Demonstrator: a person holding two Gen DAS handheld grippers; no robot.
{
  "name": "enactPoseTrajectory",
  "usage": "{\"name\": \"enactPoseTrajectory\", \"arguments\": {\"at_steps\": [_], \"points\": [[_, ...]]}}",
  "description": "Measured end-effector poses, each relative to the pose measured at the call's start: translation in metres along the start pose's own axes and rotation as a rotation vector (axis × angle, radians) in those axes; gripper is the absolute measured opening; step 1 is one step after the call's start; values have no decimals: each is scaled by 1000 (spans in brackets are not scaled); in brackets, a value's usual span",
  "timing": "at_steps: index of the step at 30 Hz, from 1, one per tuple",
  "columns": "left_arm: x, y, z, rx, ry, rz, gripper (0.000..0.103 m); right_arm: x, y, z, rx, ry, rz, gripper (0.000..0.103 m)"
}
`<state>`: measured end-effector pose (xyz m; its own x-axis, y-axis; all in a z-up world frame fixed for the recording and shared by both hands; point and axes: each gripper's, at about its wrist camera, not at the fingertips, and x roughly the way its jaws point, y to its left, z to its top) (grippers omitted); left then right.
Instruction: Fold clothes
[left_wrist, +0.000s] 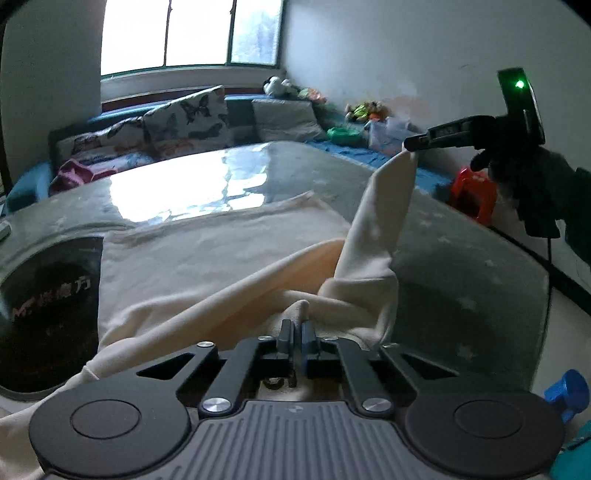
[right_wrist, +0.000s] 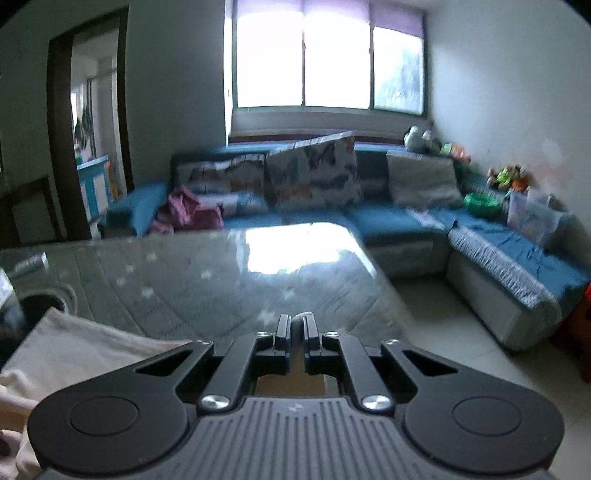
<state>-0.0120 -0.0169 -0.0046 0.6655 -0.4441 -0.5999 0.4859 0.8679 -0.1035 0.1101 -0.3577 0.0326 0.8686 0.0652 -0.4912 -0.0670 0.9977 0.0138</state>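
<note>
Seemingly mid-fold, the left wrist view shows the left gripper (left_wrist: 297, 325) with its fingers pressed together on a bunched ridge of the cream-white cotton garment (left_wrist: 207, 254), most of which lies spread on the grey star-patterned quilted bench (left_wrist: 461, 258) under a glossy clear cover. Across the frame, the right gripper (left_wrist: 409, 144), held by a dark-gloved hand (left_wrist: 524, 177), pinches a corner of the same cloth and holds it high, so a narrow strip of fabric rises taut from the bench to its fingers; that raised corner is probably meant to be carried over the flat part. A black round panel (left_wrist: 48, 314) with lettering sits in the bench beside the garment's left edge. From the right wrist view, the right gripper (right_wrist: 296, 332) has its fingers closed on a small pale tuft of cloth poking out between them, while the rest of the garment (right_wrist: 74, 350) lies low at the left on the bench (right_wrist: 203, 280); a blue corner sofa (right_wrist: 406, 221) stands beyond.
</note>
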Motion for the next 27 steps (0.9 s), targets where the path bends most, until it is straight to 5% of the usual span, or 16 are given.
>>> {"name": "enactPoseTrajectory", "arguments": {"at_steps": [8, 14, 17, 20, 27], "points": [[-61, -18, -13, 61, -48, -151, 3, -72, -48, -21, 91, -97, -127, 3], [-57, -32, -33, 143, 50, -208, 4, -79, -74, -65, 132, 39, -220, 6], [-64, -30, -27, 149, 20, -247, 6, -78, -67, -69, 120, 57, -178, 9], [-72, -21, -12, 145, -52, -239, 6, -65, -52, -70, 92, 88, -126, 29], [-34, -8, -13, 21, 15, -175, 6, -15, -6, -84, 25, 187, -1, 37]]}}
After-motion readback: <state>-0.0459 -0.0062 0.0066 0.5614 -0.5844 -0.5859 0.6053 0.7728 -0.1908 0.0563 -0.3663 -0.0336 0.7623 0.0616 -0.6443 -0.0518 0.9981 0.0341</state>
